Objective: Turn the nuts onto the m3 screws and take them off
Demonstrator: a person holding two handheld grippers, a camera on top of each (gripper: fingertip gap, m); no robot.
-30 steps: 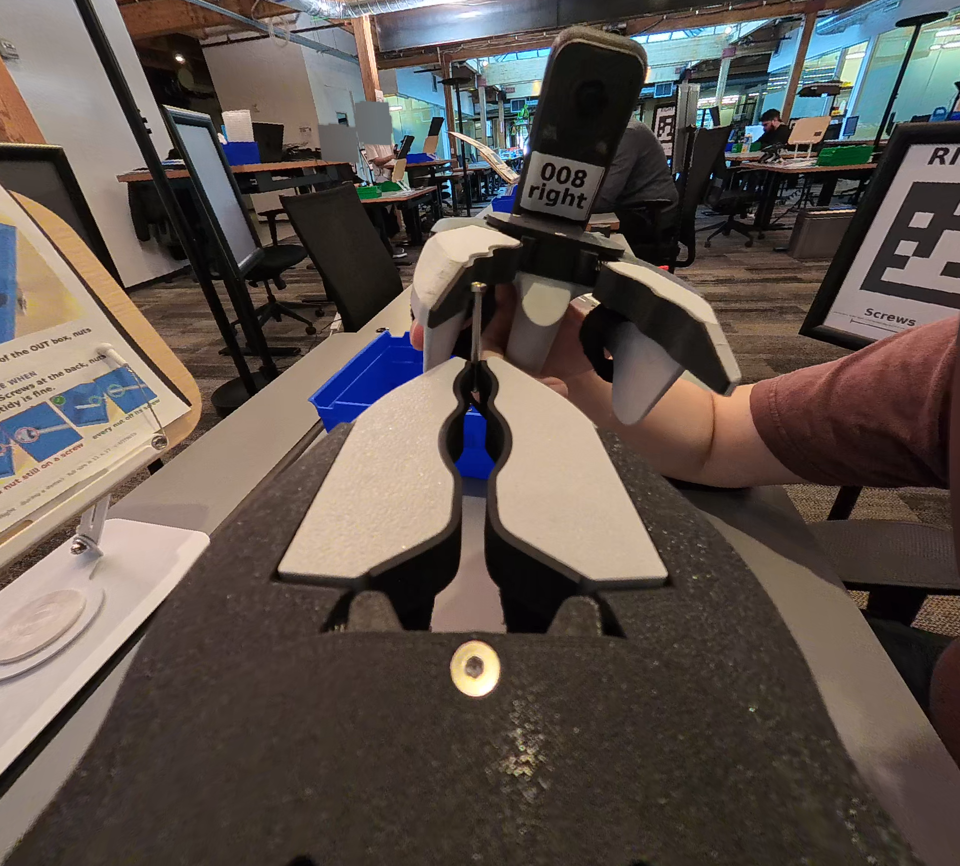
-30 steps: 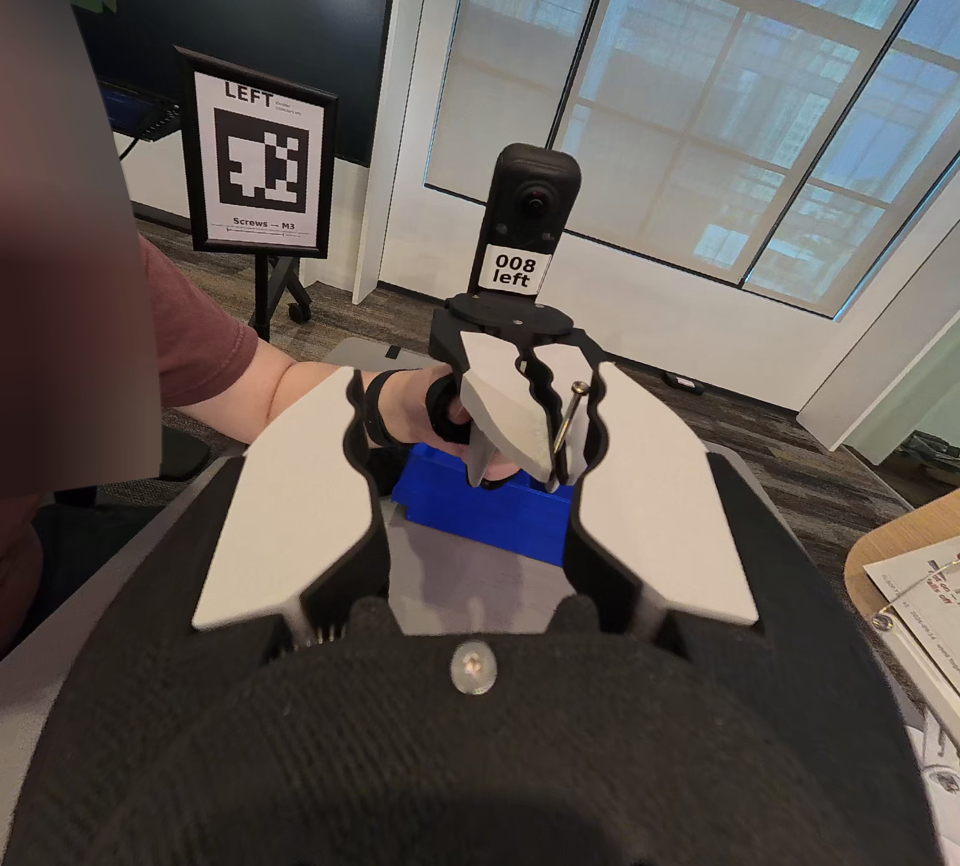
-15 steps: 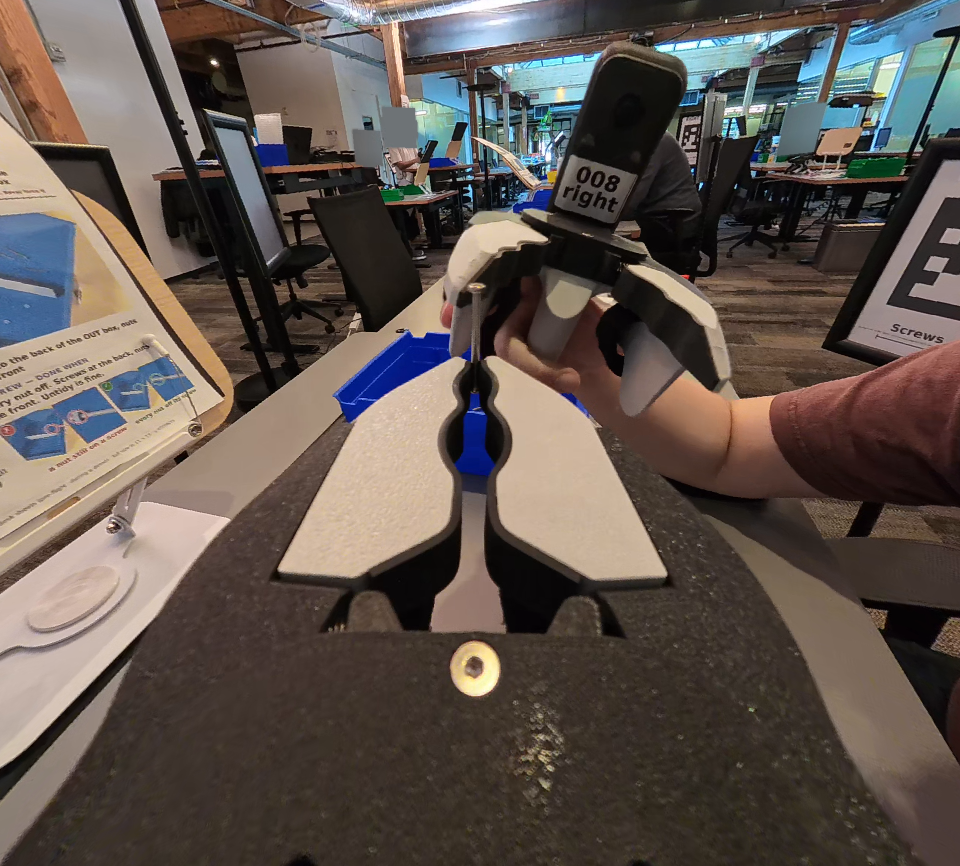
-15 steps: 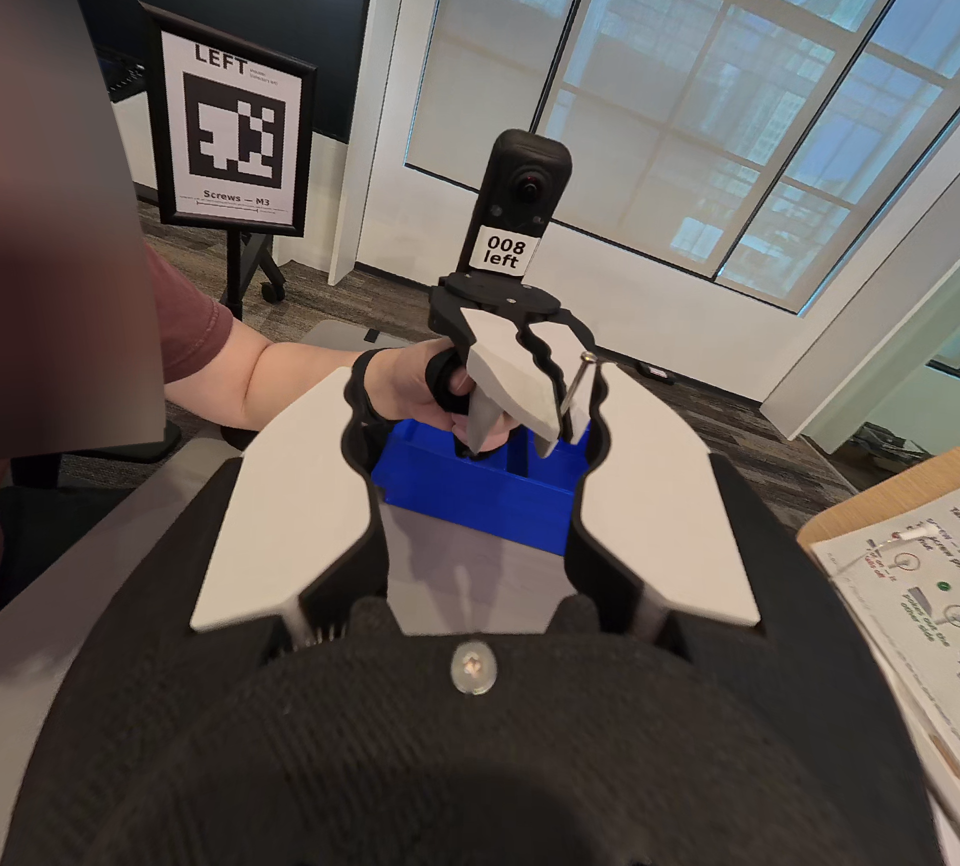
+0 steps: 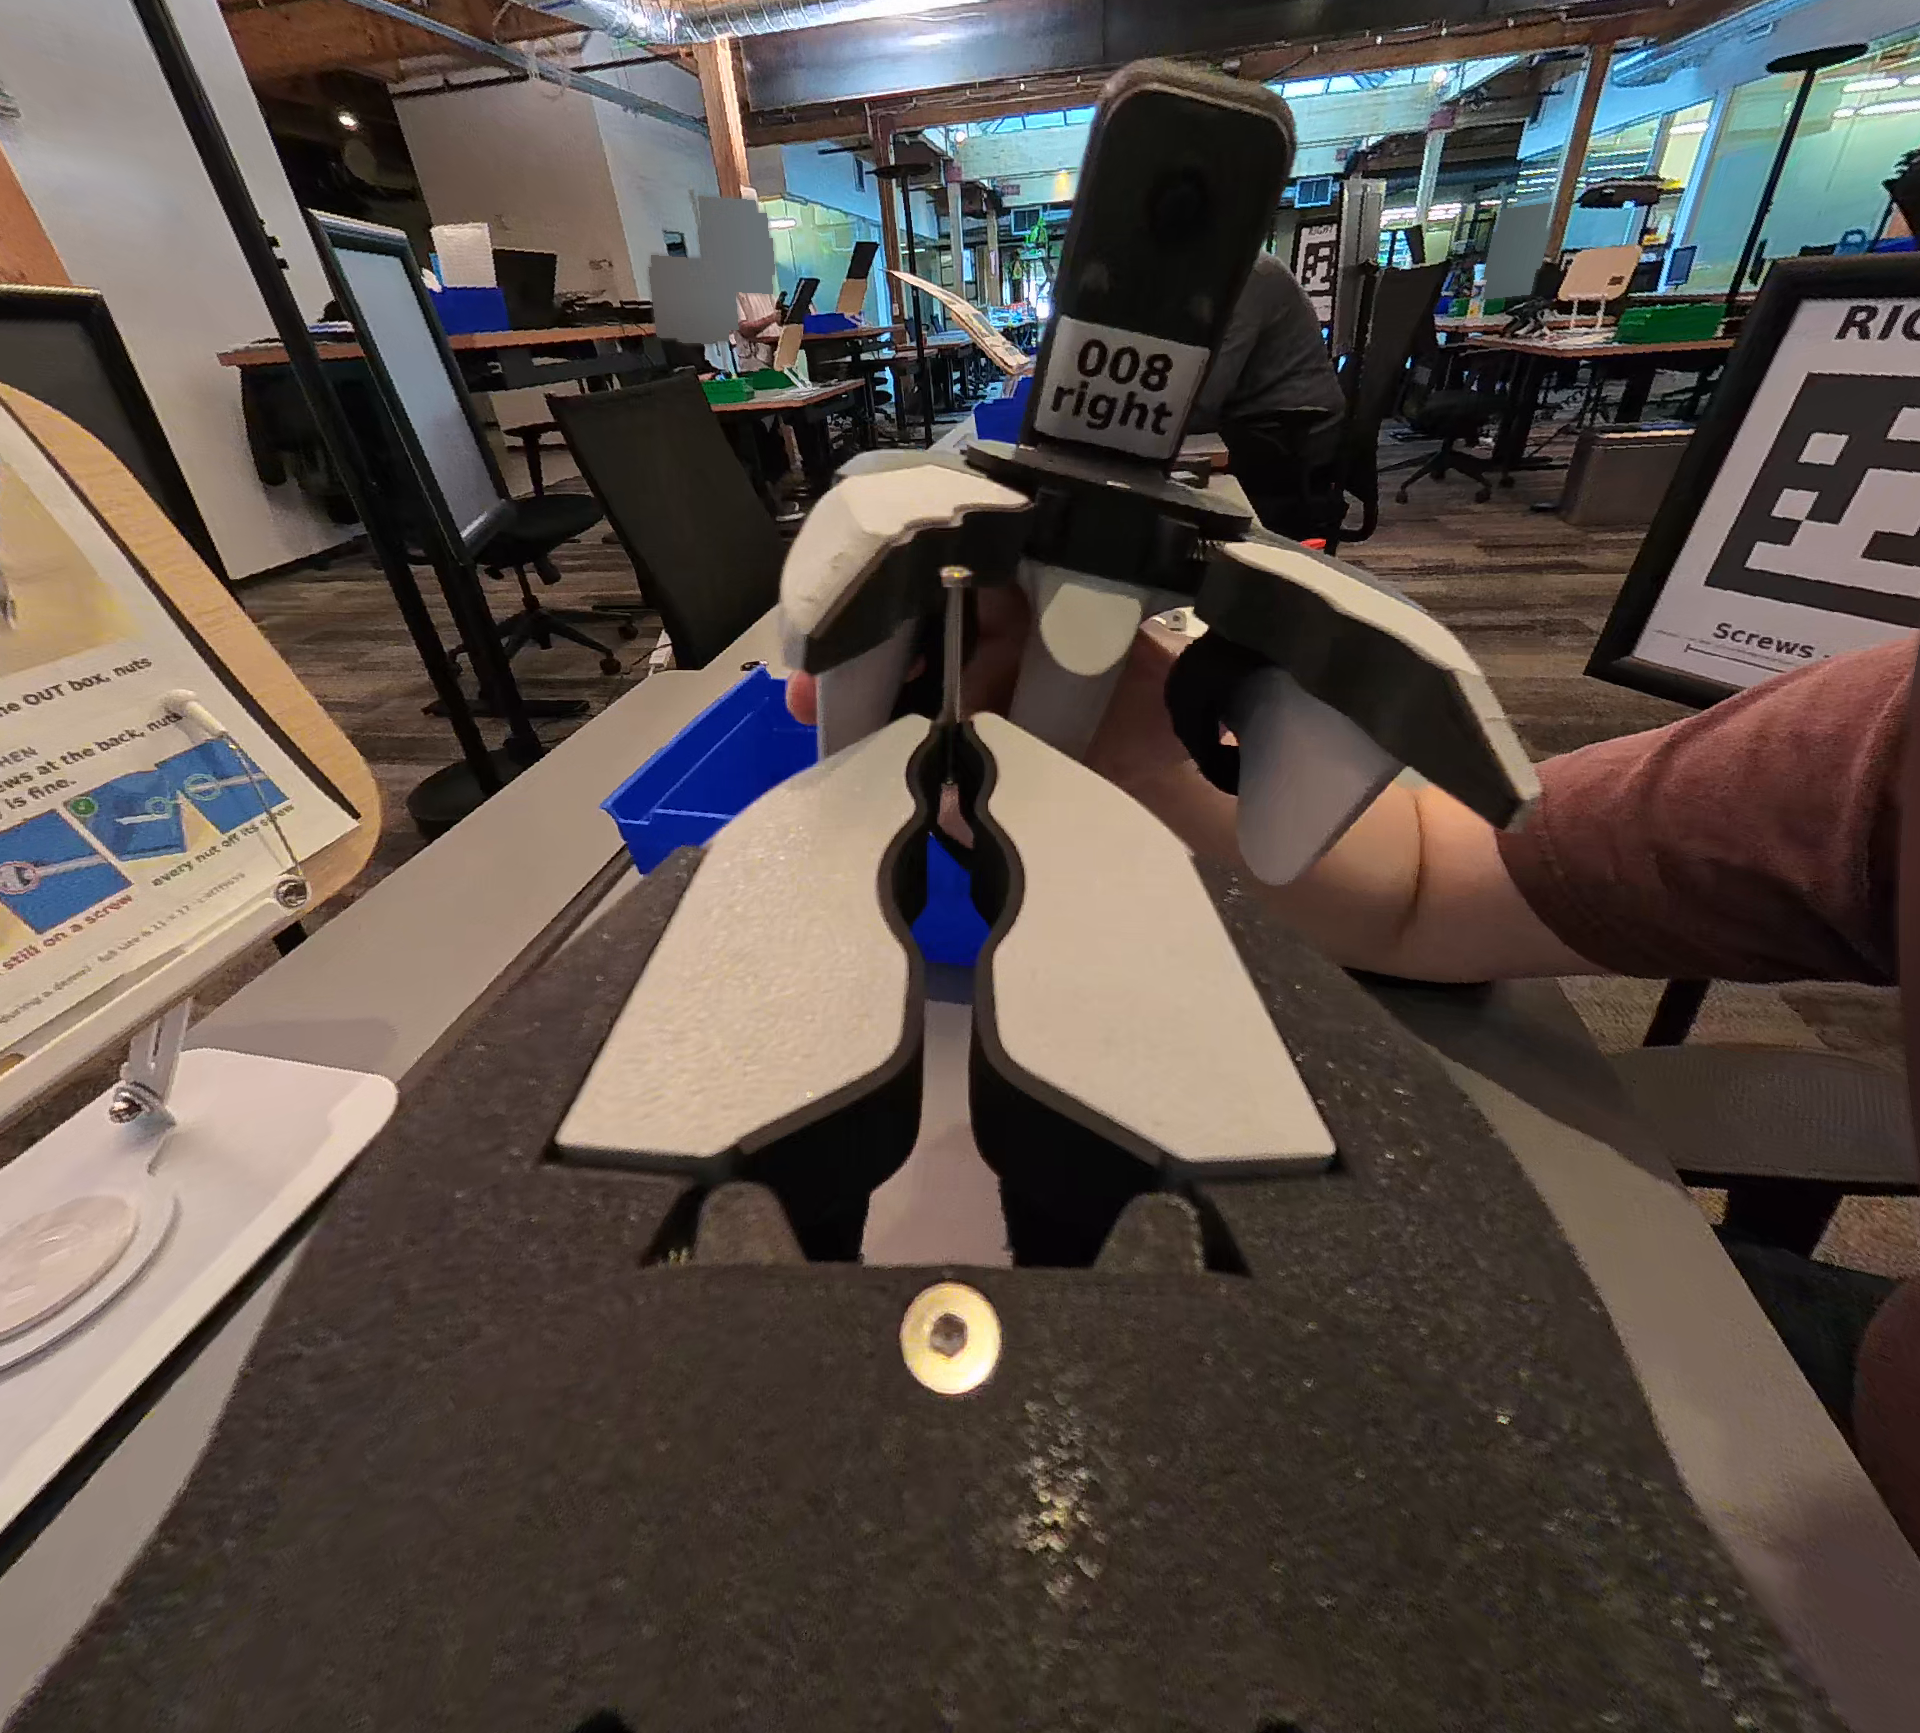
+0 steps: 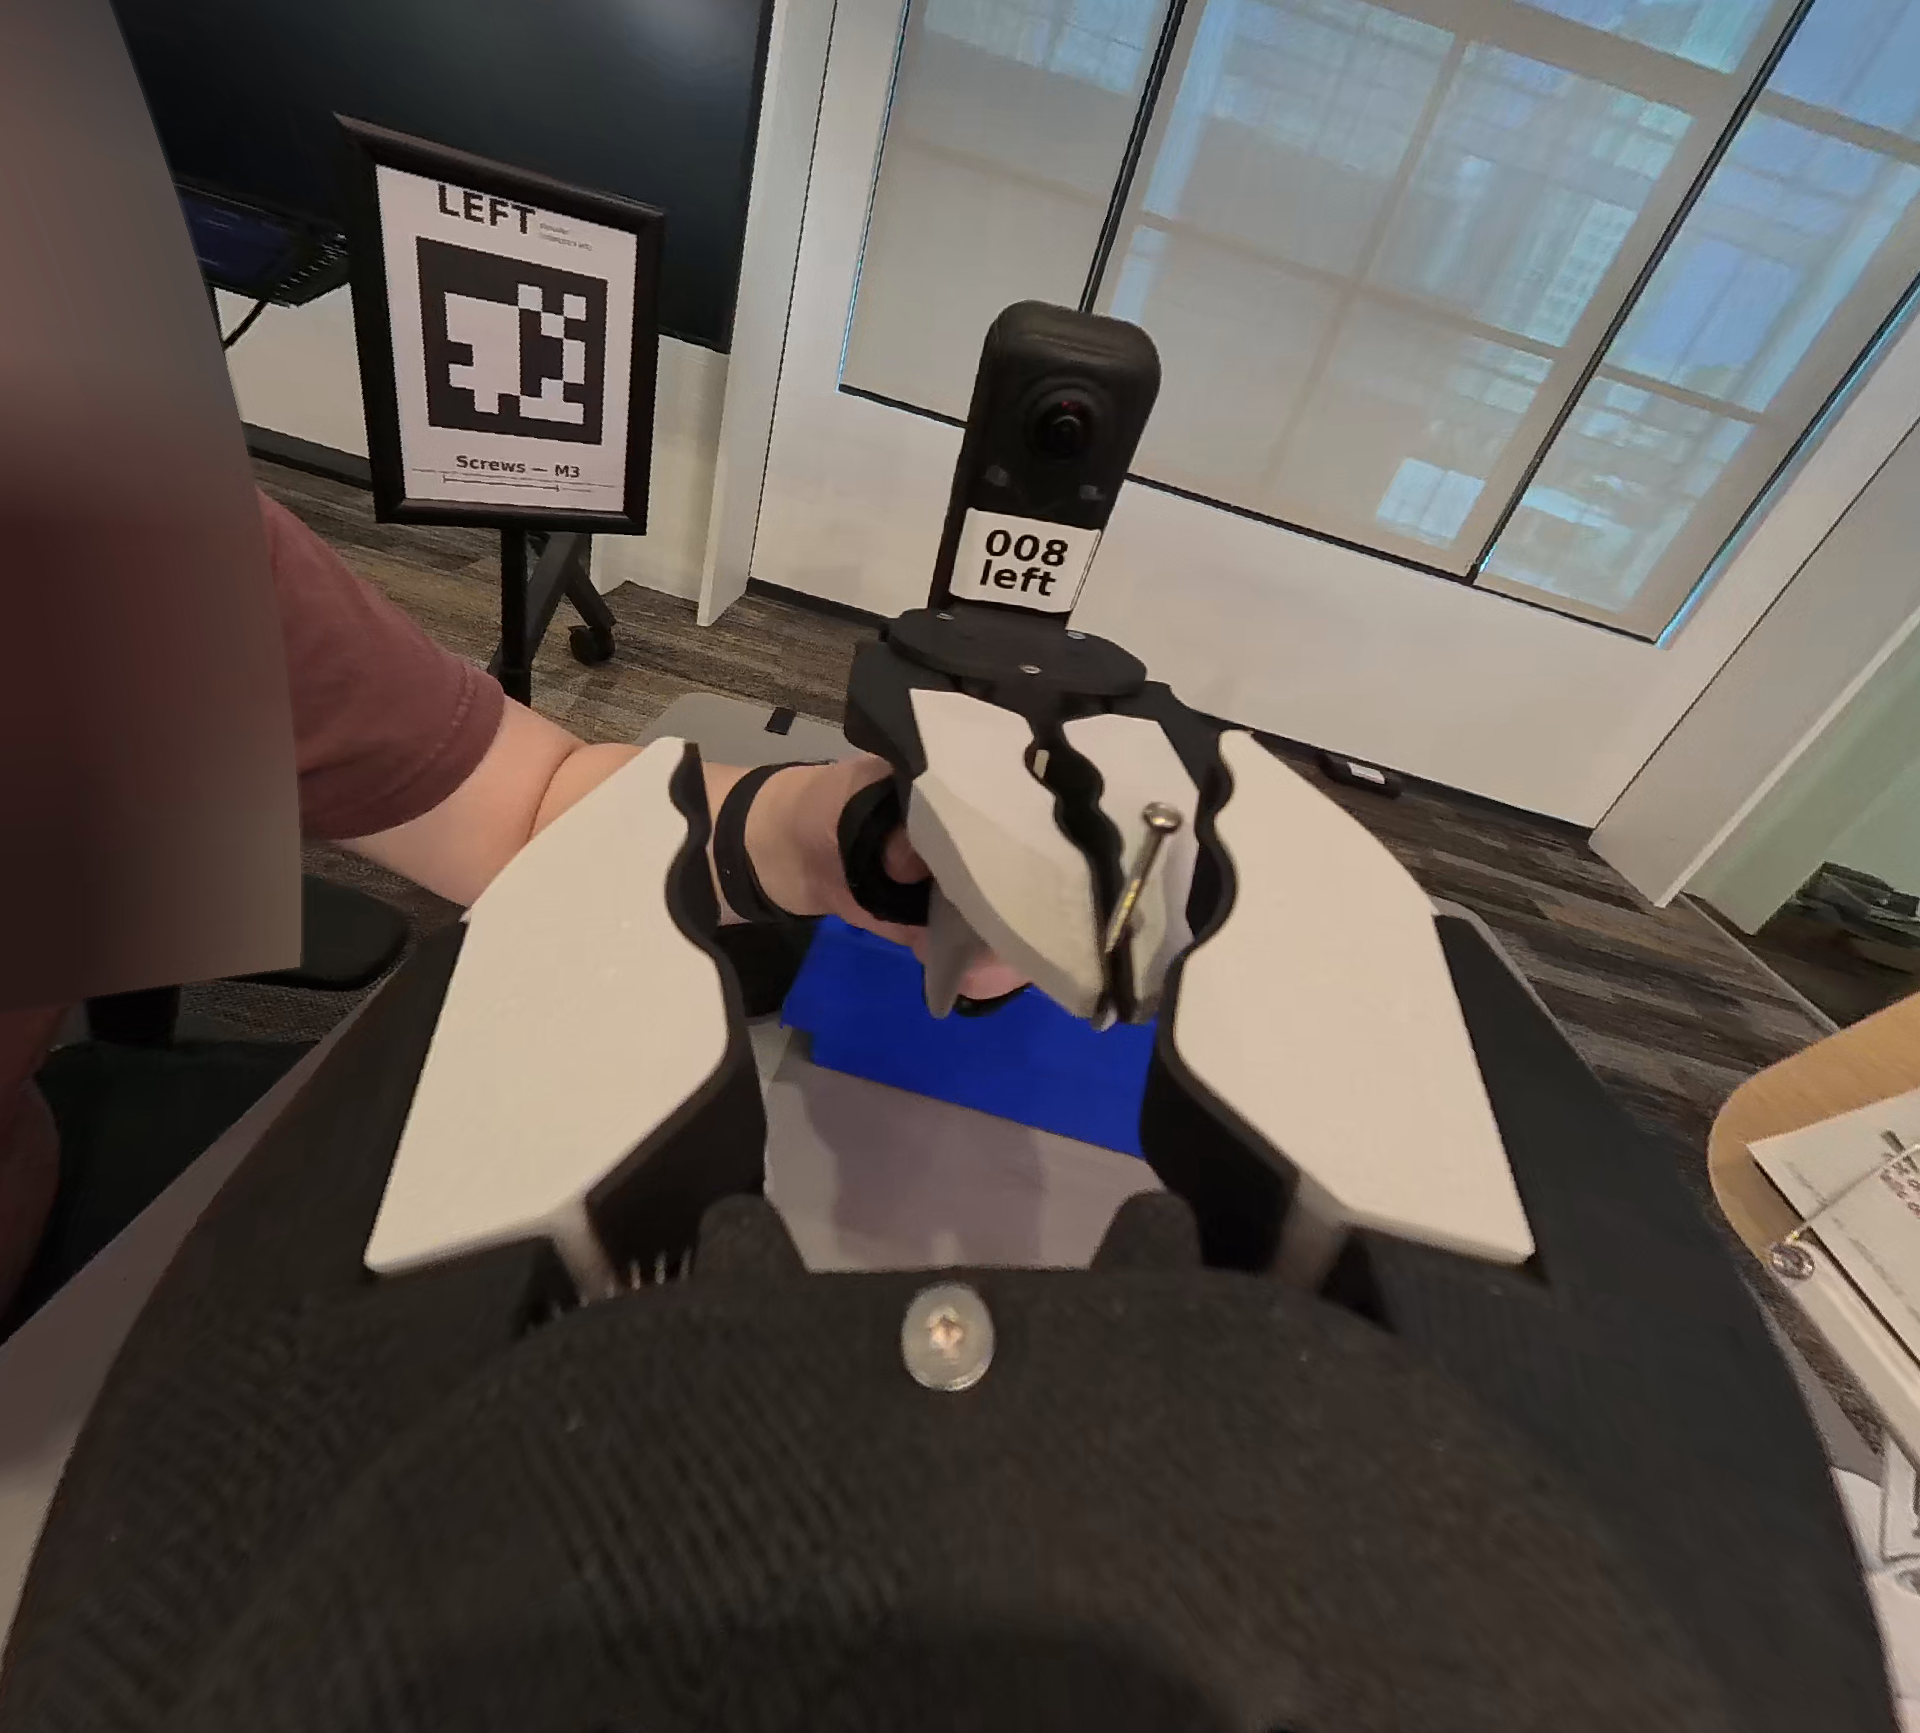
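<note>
My left gripper (image 5: 951,738) is shut on a thin silver screw (image 5: 952,655), which stands head-up from its tips. The screw also shows in the right wrist view (image 6: 1140,873), tilted, pinched in the left gripper (image 6: 1112,1008). My right gripper (image 6: 951,769) is open and empty, with the left gripper's tips and the screw between its fingers, the screw close to the right finger (image 6: 1340,977). In the left wrist view the right gripper (image 5: 1070,779) faces me, jaws wide apart. I see no nut. A blue bin (image 5: 707,779) sits on the table below both grippers (image 6: 966,1081).
The grey table (image 5: 468,935) runs ahead. An instruction sheet on a wooden stand (image 5: 125,748) is at the left, also at the right wrist view's right edge (image 6: 1849,1195). Framed marker signs (image 5: 1818,520) (image 6: 509,343) stand beside the table. A person's forearm (image 5: 1403,873) holds the right gripper. Tip to tip, the grippers are about 5 cm apart.
Both grippers swayed together over the bin and came back near where they were. The left stays shut on the screw and the right stays open around it.
</note>
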